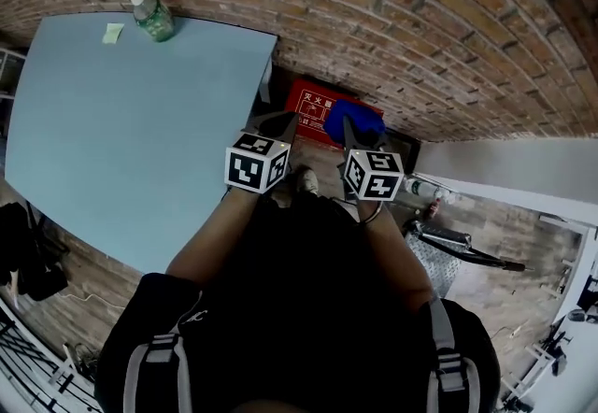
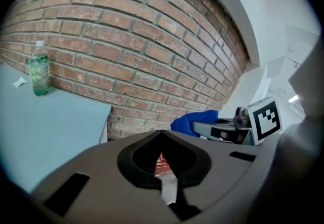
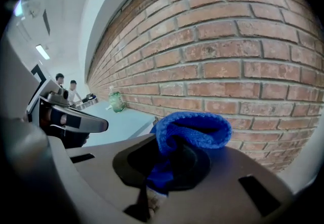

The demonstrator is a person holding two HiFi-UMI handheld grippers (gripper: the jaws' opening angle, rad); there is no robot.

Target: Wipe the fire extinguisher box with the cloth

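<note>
The red fire extinguisher box stands on the floor against the brick wall, partly covered by the blue cloth. My right gripper is shut on that cloth, which bulges out of its jaws in the right gripper view as a blue cloth. My left gripper hangs just left of the box with its jaws closed and nothing between them; a sliver of the red box shows through them. The cloth and the right gripper appear at the right of the left gripper view.
A light blue table fills the left, its corner close to the box. A green bottle and a small paper note sit at its far edge. A metal stand lies on the wooden floor to the right.
</note>
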